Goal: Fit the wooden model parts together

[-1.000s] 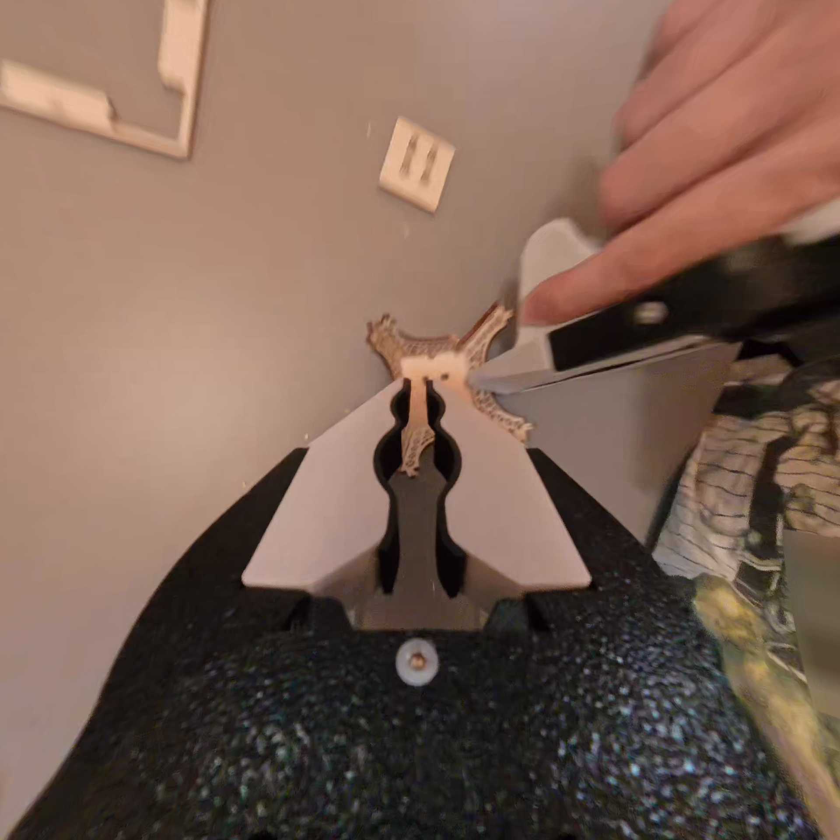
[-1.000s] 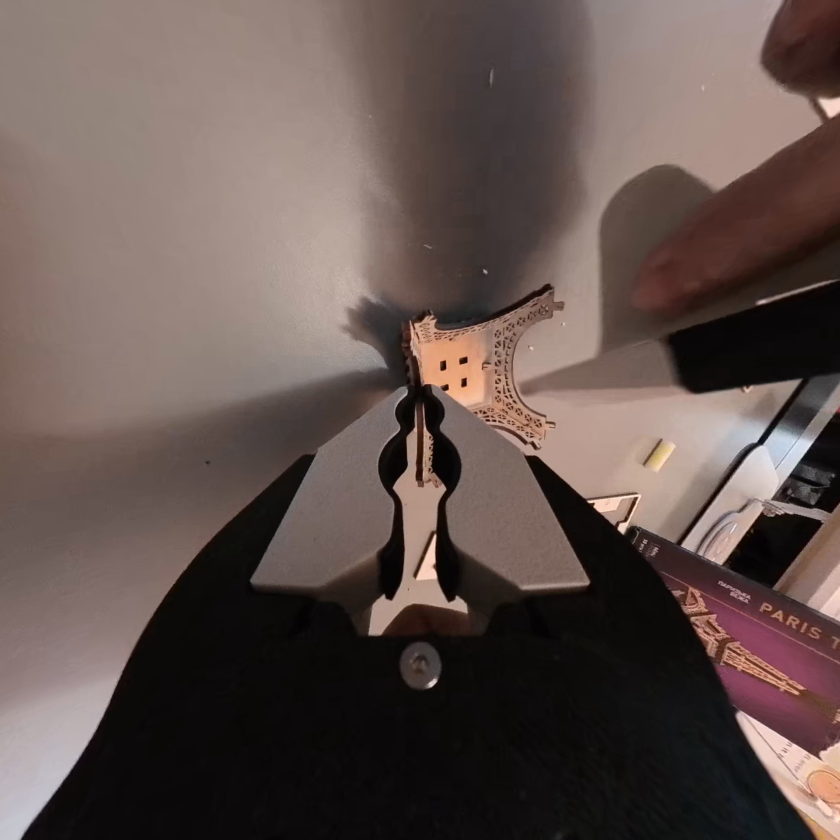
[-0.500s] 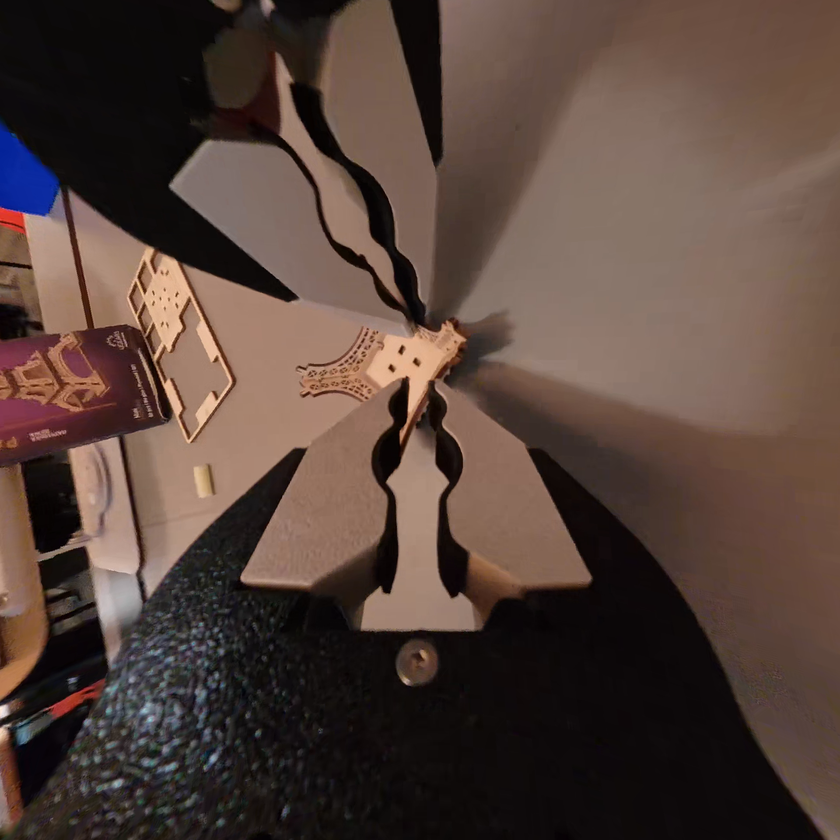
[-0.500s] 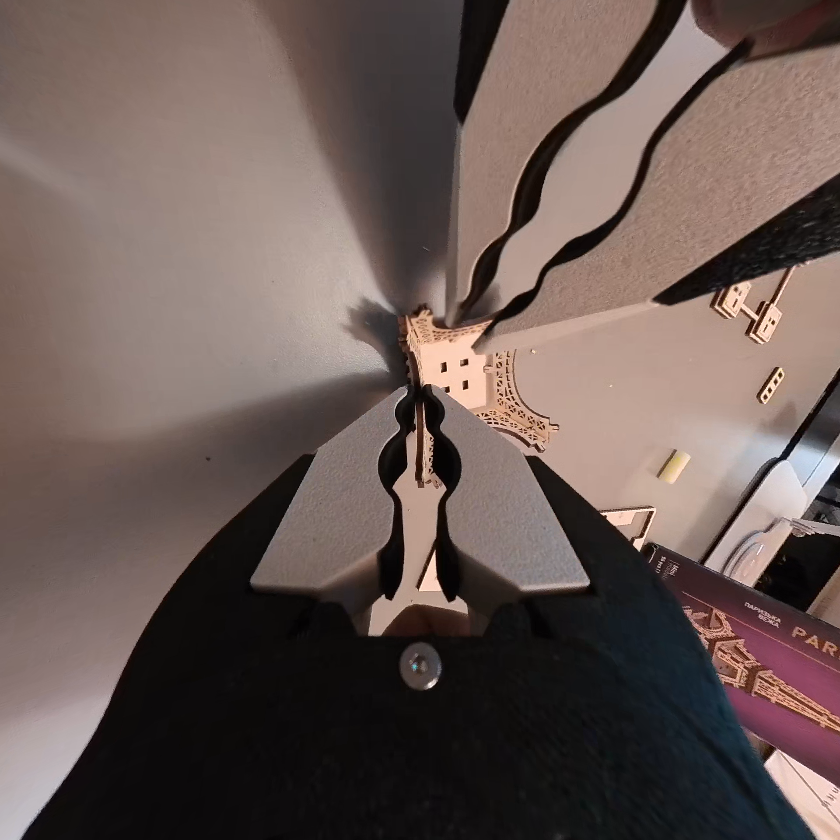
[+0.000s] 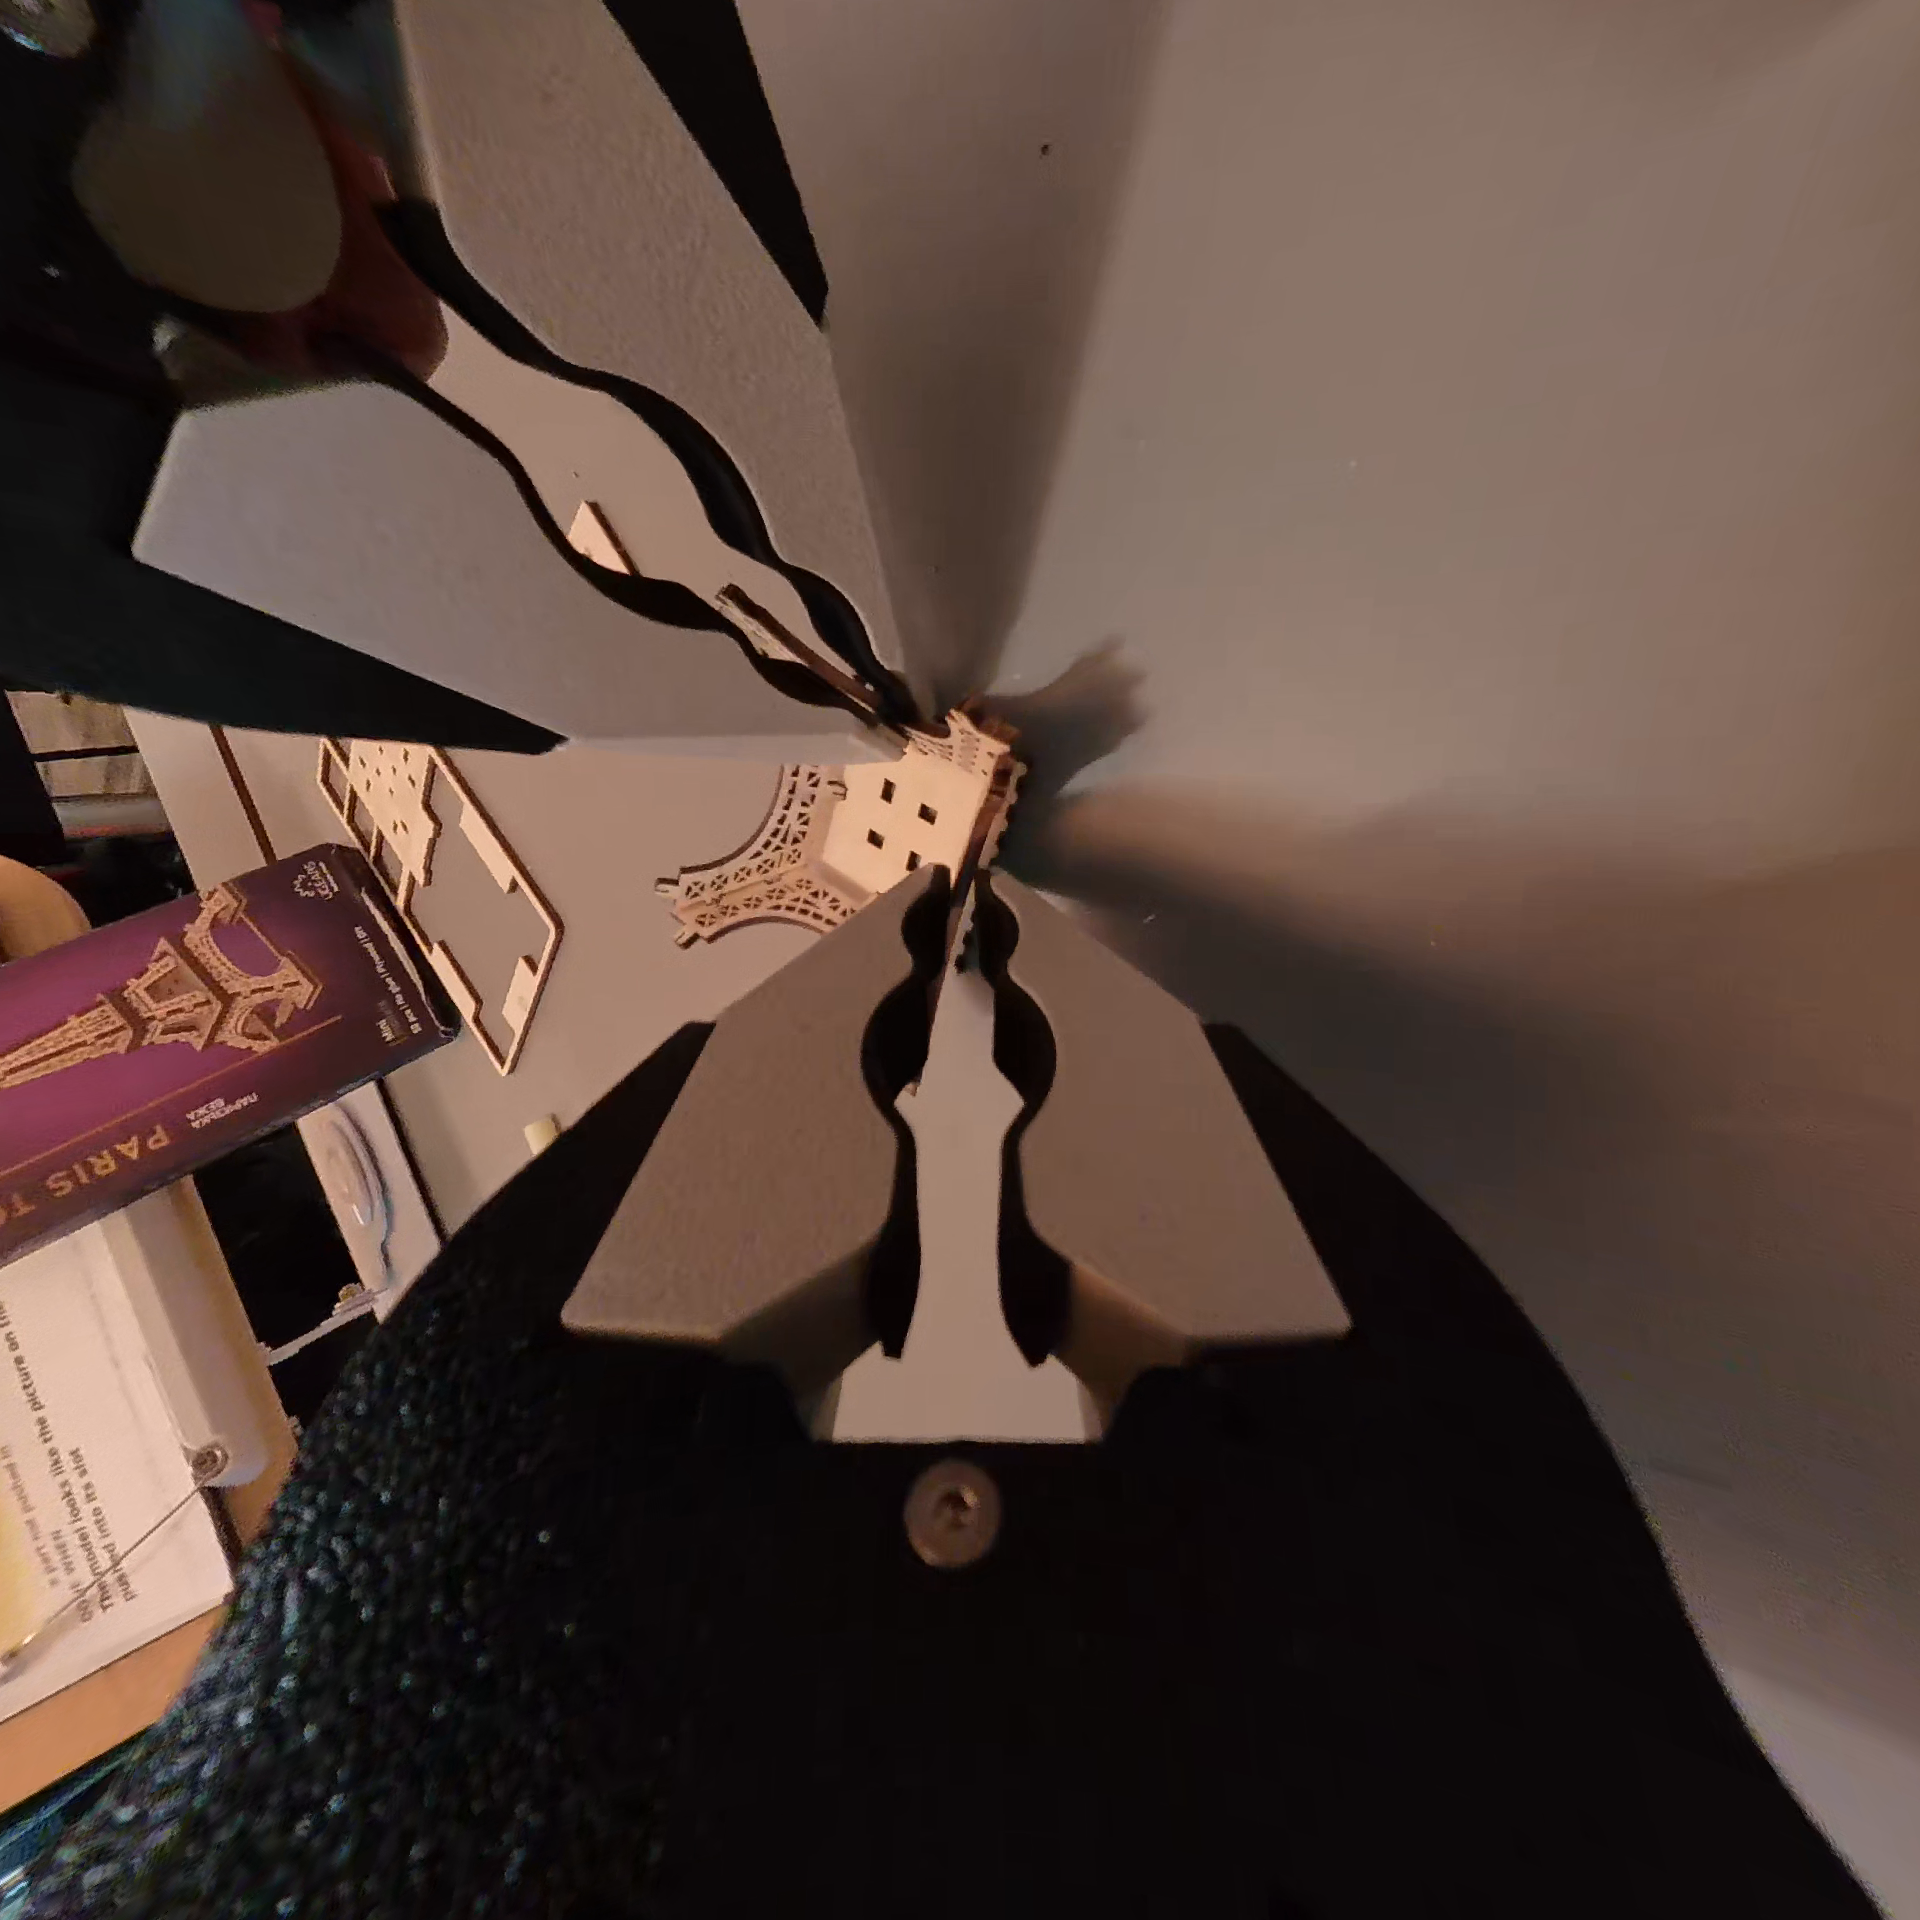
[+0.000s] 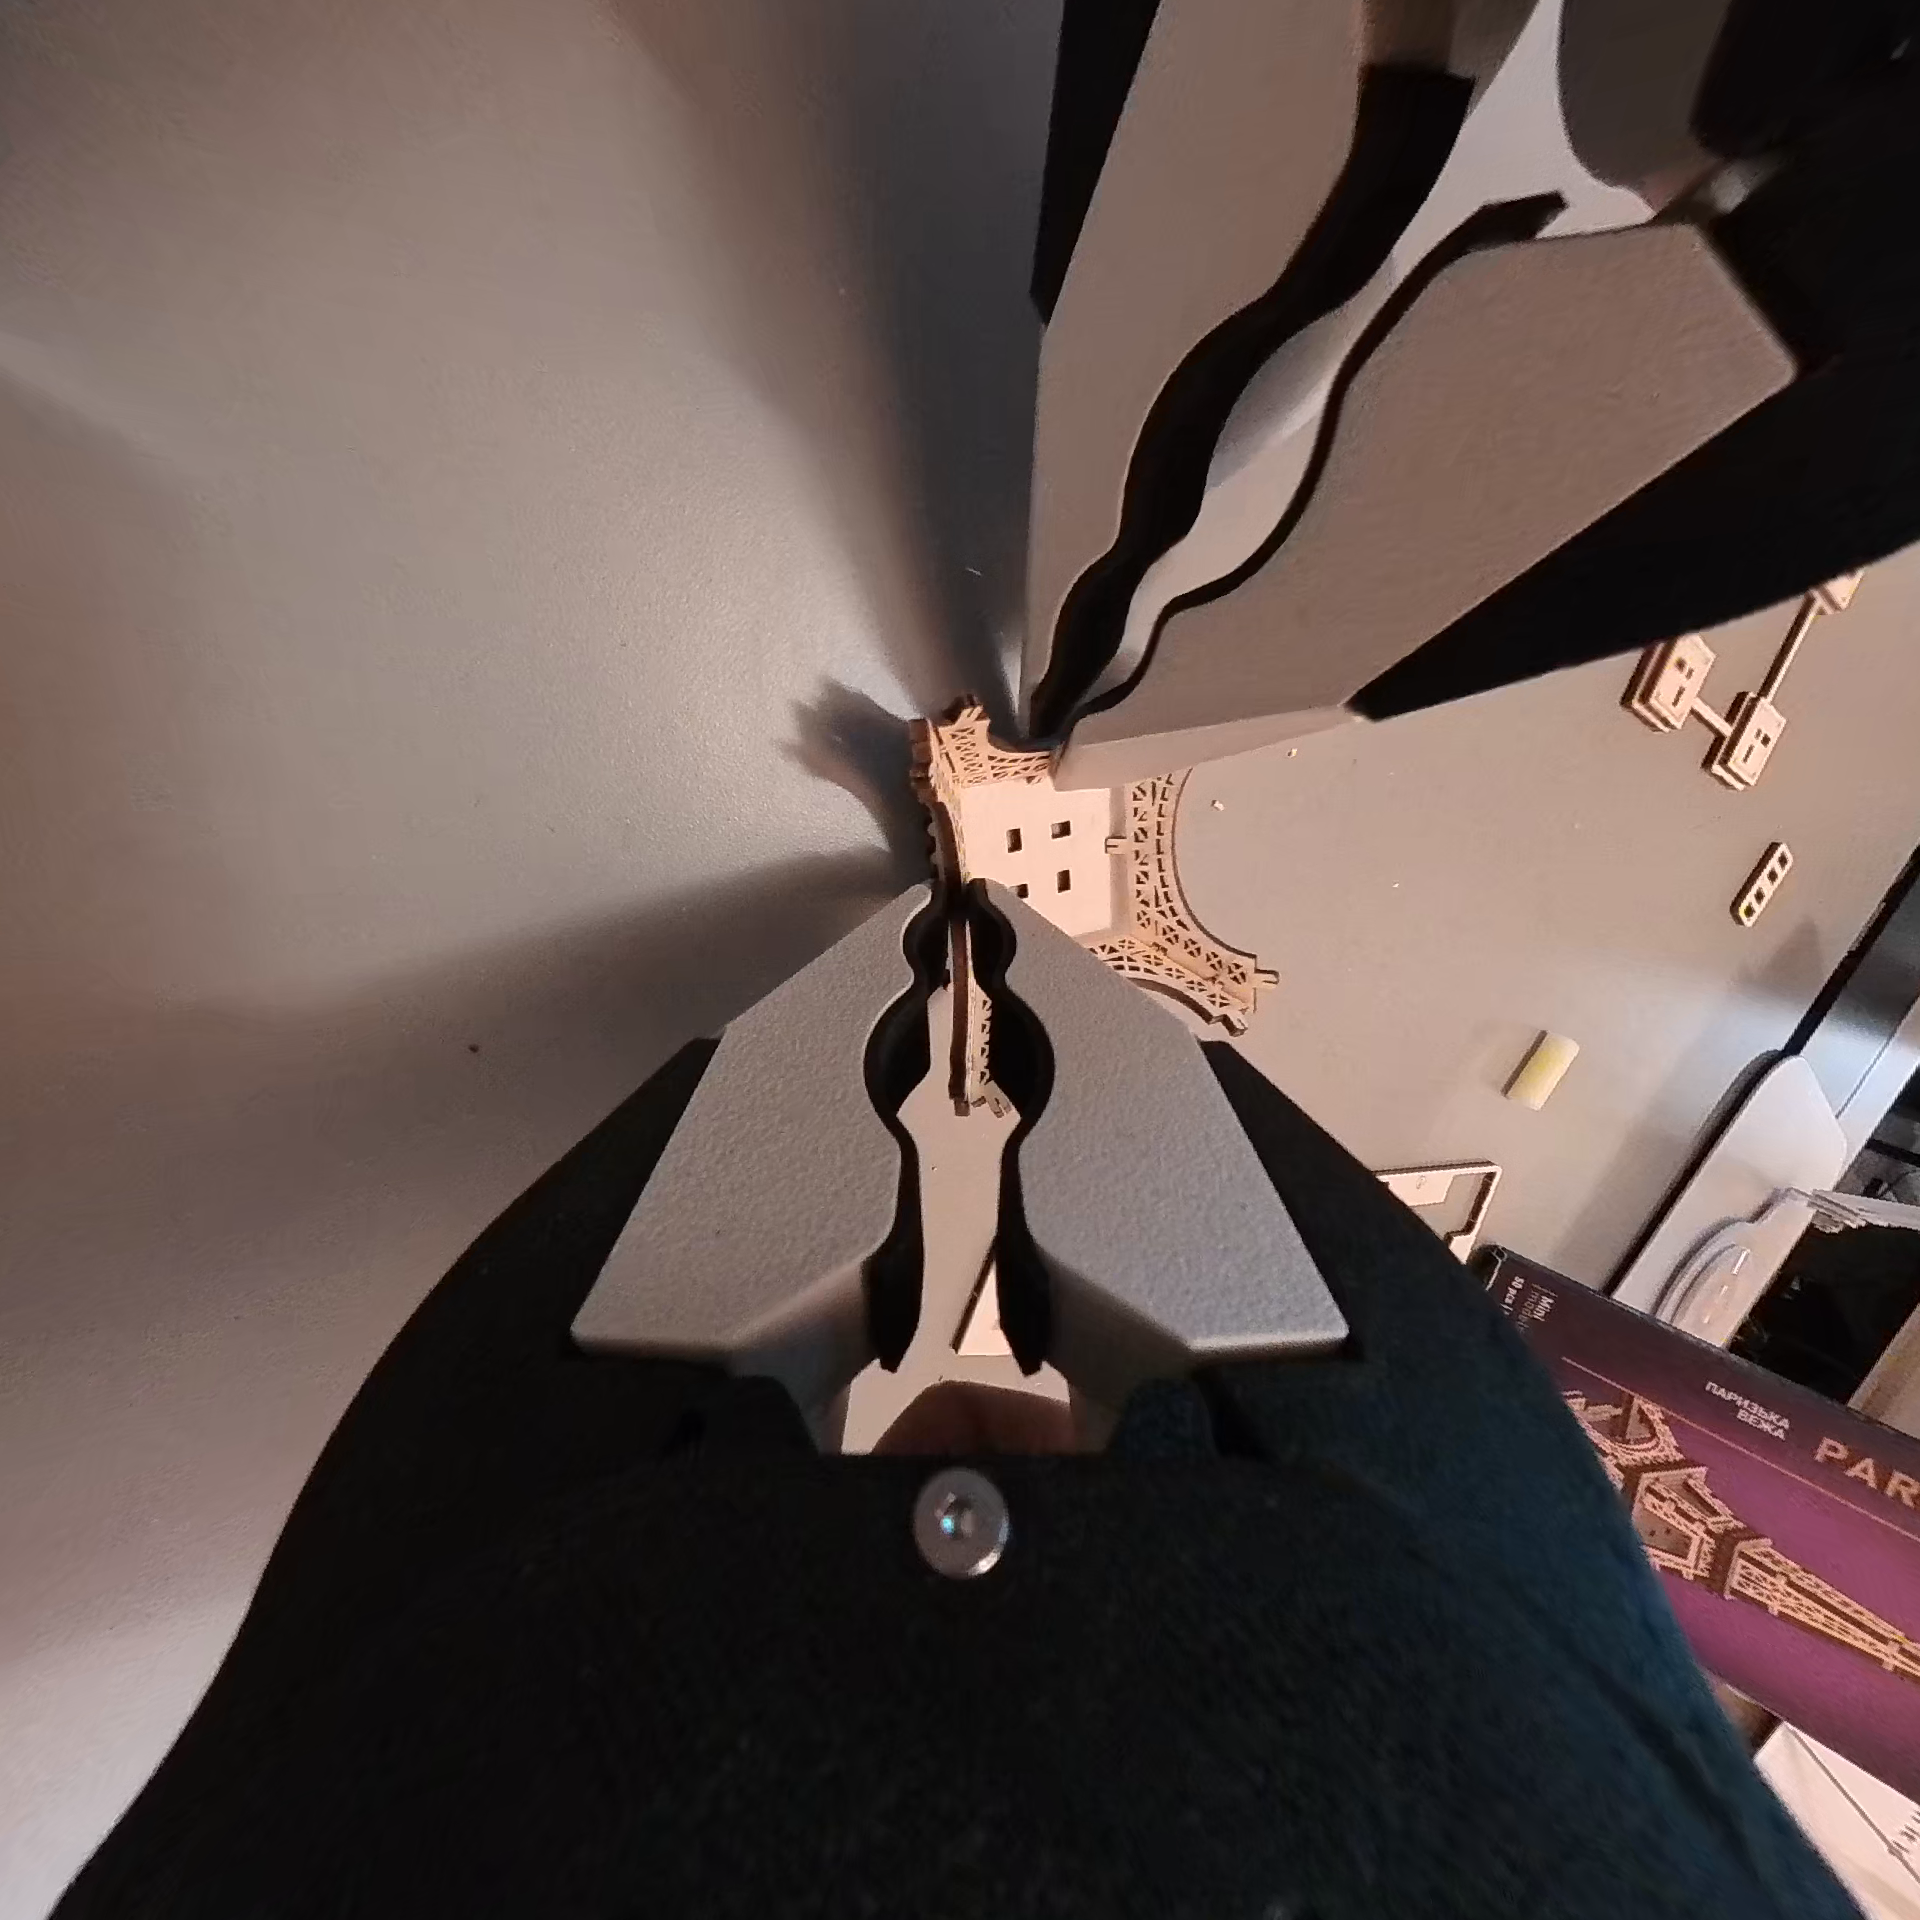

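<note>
Both tongs meet at one small wooden assembly, the lattice base of a tower model, held just above the grey surface.

Left tongs are narrow, pinched on a thin lattice side panel seen edge-on; its long axis runs straight along the fingers, away from the camera. Directly ahead of the tips and touching them sits the square platform piece with four small slots, with an arched lattice leg panel hanging off its left side.

Right tongs are also narrow, clamped on another edge-on lattice panel, again lying along the fingers. In this view the platform piece lies just ahead and slightly right of the tips, and the arched leg panel curves off to the right.

Each wrist view shows the other tongs coming in from above at a steep angle, tips converging on the same corner of the assembly, so the two tools stand roughly crosswise. Neither is nearer; both are in contact with the part.

Judgement: the step in hand is seating a side panel against the platform edge, so the coming move is likely a short push along the finger axis, with the panel kept square to the platform.

Off to the side: a purple kit box, an emptied parts sheet and loose small cut pieces on the surface.
</note>
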Demonstrator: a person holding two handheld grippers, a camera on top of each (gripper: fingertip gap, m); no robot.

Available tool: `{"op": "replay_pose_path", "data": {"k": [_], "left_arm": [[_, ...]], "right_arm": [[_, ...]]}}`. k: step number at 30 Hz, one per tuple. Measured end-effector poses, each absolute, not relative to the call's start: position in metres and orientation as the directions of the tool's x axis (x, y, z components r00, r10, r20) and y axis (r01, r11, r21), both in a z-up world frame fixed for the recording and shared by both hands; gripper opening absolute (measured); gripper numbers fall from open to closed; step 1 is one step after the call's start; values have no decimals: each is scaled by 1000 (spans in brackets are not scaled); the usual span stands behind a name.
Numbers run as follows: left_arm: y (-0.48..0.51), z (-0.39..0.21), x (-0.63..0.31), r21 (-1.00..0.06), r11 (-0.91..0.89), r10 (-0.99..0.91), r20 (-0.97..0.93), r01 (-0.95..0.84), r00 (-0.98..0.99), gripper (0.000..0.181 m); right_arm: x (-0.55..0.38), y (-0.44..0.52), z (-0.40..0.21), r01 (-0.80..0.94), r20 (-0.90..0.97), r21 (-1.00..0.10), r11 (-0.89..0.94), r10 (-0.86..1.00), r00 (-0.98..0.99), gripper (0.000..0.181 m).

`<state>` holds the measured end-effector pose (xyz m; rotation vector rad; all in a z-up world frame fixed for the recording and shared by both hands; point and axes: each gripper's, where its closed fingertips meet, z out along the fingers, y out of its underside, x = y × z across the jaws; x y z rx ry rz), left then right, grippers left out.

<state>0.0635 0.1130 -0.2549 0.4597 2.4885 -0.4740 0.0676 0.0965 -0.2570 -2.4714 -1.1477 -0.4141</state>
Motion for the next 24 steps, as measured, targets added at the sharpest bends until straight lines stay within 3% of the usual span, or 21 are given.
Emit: {"op": "replay_pose_path", "data": {"k": [9, 24], "left_arm": [[112, -256, 60, -249, 843, 284, -547, 477, -787, 0], [113, -258, 59, -214, 858, 347, -428, 466, -834, 1]], "right_arm": [[67, 98, -256, 780, 430, -190, -597, 663, 613, 2], [65, 101, -255, 767, 449, -273, -580, 628, 635, 2]]}}
